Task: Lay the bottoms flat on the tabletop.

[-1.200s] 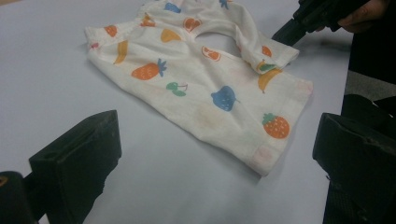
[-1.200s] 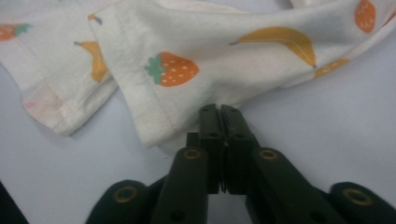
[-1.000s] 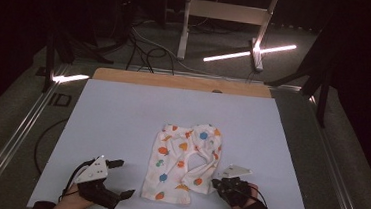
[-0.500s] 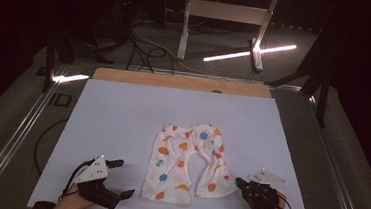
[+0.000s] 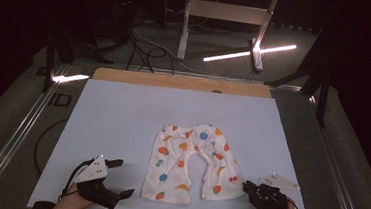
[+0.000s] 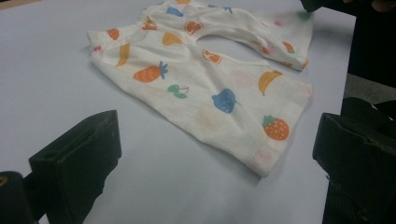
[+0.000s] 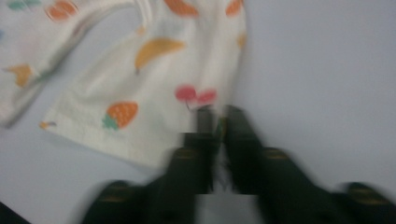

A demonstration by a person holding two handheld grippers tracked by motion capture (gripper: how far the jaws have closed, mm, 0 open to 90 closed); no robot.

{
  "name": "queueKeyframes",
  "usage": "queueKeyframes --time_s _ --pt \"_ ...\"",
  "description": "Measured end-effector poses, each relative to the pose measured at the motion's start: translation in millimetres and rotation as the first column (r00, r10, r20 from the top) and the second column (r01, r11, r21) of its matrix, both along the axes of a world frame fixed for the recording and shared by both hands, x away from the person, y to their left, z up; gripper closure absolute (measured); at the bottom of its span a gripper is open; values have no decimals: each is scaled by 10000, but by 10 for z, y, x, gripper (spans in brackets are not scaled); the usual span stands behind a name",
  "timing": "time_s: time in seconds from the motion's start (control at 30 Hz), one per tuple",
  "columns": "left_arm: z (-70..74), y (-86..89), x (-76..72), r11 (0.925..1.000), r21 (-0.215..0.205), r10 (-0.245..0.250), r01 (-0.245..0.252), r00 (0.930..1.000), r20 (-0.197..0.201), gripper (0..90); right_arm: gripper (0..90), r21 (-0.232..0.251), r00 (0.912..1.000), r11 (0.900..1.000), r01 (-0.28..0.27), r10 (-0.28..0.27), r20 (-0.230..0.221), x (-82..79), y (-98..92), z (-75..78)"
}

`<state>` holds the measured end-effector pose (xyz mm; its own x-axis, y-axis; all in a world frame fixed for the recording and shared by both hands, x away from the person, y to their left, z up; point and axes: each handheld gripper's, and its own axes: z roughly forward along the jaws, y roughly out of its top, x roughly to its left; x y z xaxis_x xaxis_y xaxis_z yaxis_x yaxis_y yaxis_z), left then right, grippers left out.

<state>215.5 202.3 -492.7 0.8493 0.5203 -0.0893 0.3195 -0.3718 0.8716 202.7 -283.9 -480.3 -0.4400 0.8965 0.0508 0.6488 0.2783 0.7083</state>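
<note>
White baby pants [image 5: 189,160] printed with fruit lie flat on the pale table [image 5: 122,114], waist far, both legs toward me. My left gripper [image 5: 123,178] rests open near the front left, a little left of the left leg's hem. In the left gripper view its jaws [image 6: 215,140] stand wide apart with the pants [image 6: 210,88] beyond them. My right gripper [image 5: 246,186] sits just right of the right leg's hem. Its jaws have just been opening. In the blurred right gripper view the right gripper [image 7: 218,116] shows a narrow gap, the pants [image 7: 140,84] lying just past the tips, nothing between them.
A wooden strip [image 5: 175,81] borders the table's far edge. Metal rails [image 5: 10,141] run along the left side. Beyond the table stand a metal frame [image 5: 226,10], floor cables [image 5: 143,46] and a bright light bar [image 5: 250,53]. Bare table lies left and right of the pants.
The right gripper drew the folded right leg out to the right, laid it flat, and now sits off the hem with its jaws slightly parted. The left gripper stayed put.
</note>
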Motion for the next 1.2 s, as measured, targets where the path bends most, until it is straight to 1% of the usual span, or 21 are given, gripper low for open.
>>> queueKeyframes --time_s 0.07,0.13,0.27,0.3,0.4,0.5,0.6,0.63,0.67,0.7,0.73,0.77,0.8,0.83,0.87,0.93,1.0,1.03,1.07,1.13,1.2 --pt "0 0 2 10000 -14 -8 8 10000 -1 19 623 160 9997 9999 28 -32 235 13 -4 8" --pt "-1 -2 3 10000 -12 7 -7 10000 10 19 512 537 9991 9985 -91 68 430 29 -9 24" --pt "2 -8 -4 10000 -3 -7 7 10000 16 19 327 578 9947 9981 -224 165 1012 72 11 50" --pt "2 -8 -5 10000 -8 -9 9 10000 26 19 292 648 9929 9975 -299 221 1172 86 18 51" --pt "5 -5 -5 10000 -34 -7 7 10000 37 18 219 734 9892 9948 -709 607 1332 129 48 56" --pt "6 0 -4 10000 -55 25 -24 10000 51 17 240 861 9832 9896 -1155 1016 1515 168 107 74" --pt "8 2 -6 10000 -57 32 -32 10000 59 17 299 1079 9721 9790 -1729 1520 1786 185 202 101" --pt "8 2 -6 10000 -57 32 -32 10000 59 17 299 1079 9721 9790 -1729 1520 1786 185 202 101" --pt "12 8 -7 9999 -98 68 -67 10000 64 17 328 1124 9671 9753 -1901 1664 1924 176 243 108" --pt "14 11 -7 9999 -135 88 -87 9999 65 17 382 1342 9520 9554 -2629 2343 1969 152 331 104" --pt "17 16 -7 9999 -135 87 -86 9999 82 17 427 1429 9402 9413 -3057 2748 2010 139 355 93" --pt "18 18 -9 9999 -131 93 -92 9999 95 17 455 1598 9254 9201 -3576 3260 1933 130 373 81" --pt "19 19 -8 9999 -126 94 -92 9999 101 17 458 1588 9193 9128 -3761 3463 1867 122 402 62" --pt "18 18 -7 9999 -143 97 -96 9999 83 17 474 1622 9094 8999 -4048 3776 1743 122 426 41" --pt "18 18 -7 9998 -148 94 -93 9999 62 17 487 1739 9033 8895 -4226 3979 1602 119 458 19" --pt "18 16 -7 9999 -137 78 -77 10000 58 17 509 1598 8971 8844 -4386 4202 1370 119 521 -23" --pt "19 14 -10 9999 -139 63 -62 10000 76 17 542 1530 8870 8742 -4608 4479 1120 110 577 -63" --pt "20 15 -11 9999 -146 63 -62 10000 70 17 542 1409 8841 8730 -4669 4570 979 102 605 -79" --pt "21 16 -10 9999 -141 71 -69 9999 80 17 546 1313 8780 8683 -4783 4701 898 104 625 -101" --pt "22 17 -13 9998 -179 87 -86 9999 75 17 557 1165 8736 8658 -4867 4822 662 107 673 -142" --pt "25 18 -14 9998 -193 84 -82 9999 93 17 577 943 8647 8597 -5021 5006 408 101 727 -184"
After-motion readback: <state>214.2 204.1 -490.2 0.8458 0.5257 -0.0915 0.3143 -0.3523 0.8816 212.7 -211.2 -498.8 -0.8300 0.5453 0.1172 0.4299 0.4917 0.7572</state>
